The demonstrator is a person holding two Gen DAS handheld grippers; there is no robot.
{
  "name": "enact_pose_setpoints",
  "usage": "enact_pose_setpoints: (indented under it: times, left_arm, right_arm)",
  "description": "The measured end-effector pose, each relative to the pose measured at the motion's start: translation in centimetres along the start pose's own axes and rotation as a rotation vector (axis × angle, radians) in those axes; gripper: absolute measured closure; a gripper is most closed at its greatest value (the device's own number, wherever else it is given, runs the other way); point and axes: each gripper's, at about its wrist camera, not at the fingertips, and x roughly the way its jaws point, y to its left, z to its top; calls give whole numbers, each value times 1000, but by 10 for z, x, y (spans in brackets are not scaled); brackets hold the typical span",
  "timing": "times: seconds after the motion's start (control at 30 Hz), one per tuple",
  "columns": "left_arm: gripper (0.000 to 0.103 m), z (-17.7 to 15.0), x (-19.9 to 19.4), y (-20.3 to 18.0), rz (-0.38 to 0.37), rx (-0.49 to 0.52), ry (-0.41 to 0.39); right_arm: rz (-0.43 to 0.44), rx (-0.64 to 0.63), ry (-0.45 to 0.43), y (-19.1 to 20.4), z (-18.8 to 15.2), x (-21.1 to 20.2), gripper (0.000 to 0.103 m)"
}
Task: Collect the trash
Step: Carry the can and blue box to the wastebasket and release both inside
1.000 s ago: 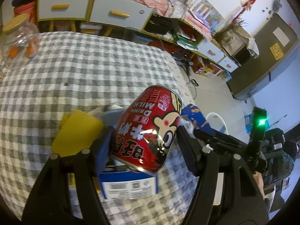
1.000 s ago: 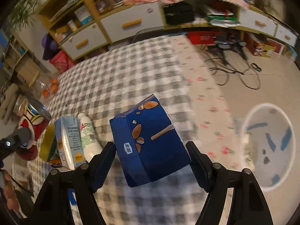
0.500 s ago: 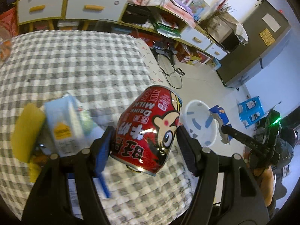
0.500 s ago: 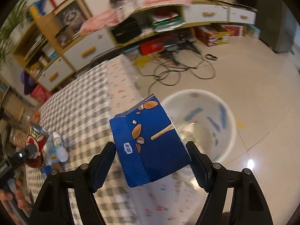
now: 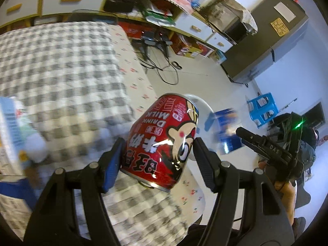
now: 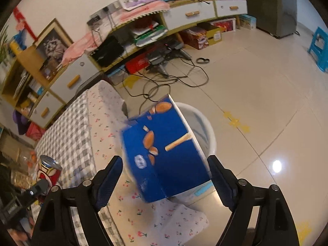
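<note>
The right gripper (image 6: 165,176) is opening, the blue box (image 6: 164,155) loose at frame centre above the bin (image 6: 207,127); it may clip the rim. The left gripper (image 5: 157,160) clamps the can (image 5: 162,141), centre frame.

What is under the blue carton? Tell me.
The white bin on the floor, partly covered by the blue carton, dropping free between the opening right gripper. Its contents are hidden.

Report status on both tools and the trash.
Left tool clamps red milk can. Right tool opening, blue carton loose between fingers, above white bin. Nothing blocking.
</note>
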Motion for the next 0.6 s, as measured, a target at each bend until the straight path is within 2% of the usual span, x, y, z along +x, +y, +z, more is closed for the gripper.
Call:
enact_pose_setpoints:
  times: [0.37, 0.6]
  left_arm:
    - [35, 0, 49, -35, -35, 66, 41]
    - [35, 1, 76, -55, -31, 117, 45]
  right_arm:
    - [-54, 6, -6, -39, -4, -25, 18]
    - [-96, -6, 1, -69, -17, -43, 18]
